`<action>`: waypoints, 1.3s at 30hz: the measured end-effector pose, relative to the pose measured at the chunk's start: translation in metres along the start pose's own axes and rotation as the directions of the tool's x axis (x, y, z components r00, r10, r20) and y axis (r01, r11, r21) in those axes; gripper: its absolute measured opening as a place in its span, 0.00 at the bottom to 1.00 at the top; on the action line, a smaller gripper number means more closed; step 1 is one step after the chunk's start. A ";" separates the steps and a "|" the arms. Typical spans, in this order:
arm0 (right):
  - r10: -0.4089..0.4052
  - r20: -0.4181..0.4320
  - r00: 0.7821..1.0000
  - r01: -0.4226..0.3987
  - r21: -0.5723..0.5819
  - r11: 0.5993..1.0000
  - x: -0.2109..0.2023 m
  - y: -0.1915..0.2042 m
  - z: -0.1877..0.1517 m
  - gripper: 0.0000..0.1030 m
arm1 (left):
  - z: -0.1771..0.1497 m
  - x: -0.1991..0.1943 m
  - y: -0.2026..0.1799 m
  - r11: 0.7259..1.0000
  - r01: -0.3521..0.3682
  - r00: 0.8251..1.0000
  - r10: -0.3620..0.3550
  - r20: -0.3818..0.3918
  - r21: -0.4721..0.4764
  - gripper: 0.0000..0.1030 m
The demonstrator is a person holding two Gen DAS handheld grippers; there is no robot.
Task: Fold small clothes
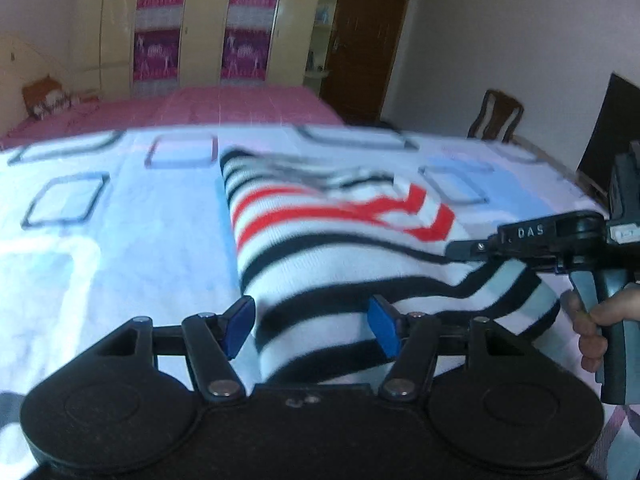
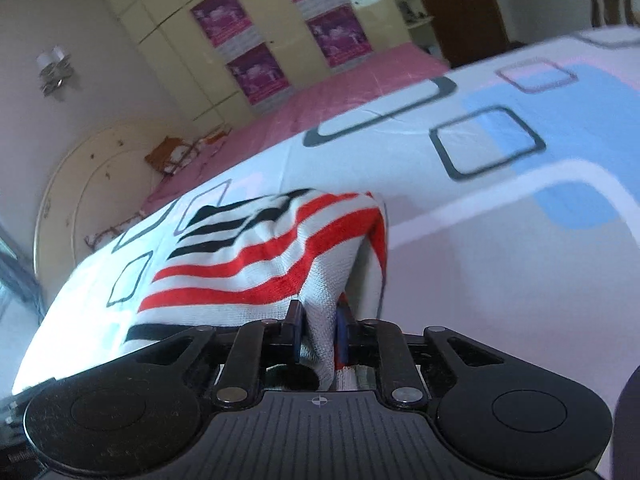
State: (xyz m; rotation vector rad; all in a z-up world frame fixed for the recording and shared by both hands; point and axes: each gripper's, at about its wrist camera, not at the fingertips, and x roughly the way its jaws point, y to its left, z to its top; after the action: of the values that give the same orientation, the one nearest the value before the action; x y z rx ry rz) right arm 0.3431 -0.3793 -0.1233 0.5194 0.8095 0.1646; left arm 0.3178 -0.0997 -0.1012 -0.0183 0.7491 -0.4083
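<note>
A small white knit garment (image 1: 320,248) with black and red stripes lies on the patterned bedsheet (image 1: 120,240). My left gripper (image 1: 312,326) is open, its blue pads on either side of the garment's near edge. My right gripper (image 2: 318,330) is shut on a fold of the garment (image 2: 256,256) and lifts that edge off the sheet. The right gripper also shows in the left wrist view (image 1: 460,249), pinching the garment's right side, with the hand on its handle.
The sheet (image 2: 500,208) is white with blue patches and dark square outlines. Behind lies a pink bed (image 1: 224,108) with a pillow (image 1: 46,98), a wardrobe (image 1: 200,20), a dark door (image 1: 368,36) and a chair (image 1: 496,114).
</note>
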 end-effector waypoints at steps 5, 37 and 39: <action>0.003 0.030 1.000 -0.004 0.026 1.000 -0.019 0.004 0.002 0.17 | -0.002 0.007 0.005 1.000 -0.006 0.999 0.005 -0.033 -0.020 0.63; -0.109 -0.095 0.989 0.098 -0.112 0.989 -0.053 0.015 -0.062 0.11 | 0.003 0.009 -0.012 0.999 -0.033 0.994 0.035 -0.099 0.019 0.69; -0.082 -0.091 0.992 0.073 -0.102 0.992 -0.061 0.014 -0.057 0.19 | 0.008 0.004 -0.009 1.000 -0.020 0.995 0.022 -0.098 0.014 0.67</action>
State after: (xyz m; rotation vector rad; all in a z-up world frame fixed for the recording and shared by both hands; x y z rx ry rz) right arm 0.2607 -0.3659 -0.1087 0.3886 0.9084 0.1572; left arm 0.3226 -0.1108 -0.0959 0.0224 0.8429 -0.3963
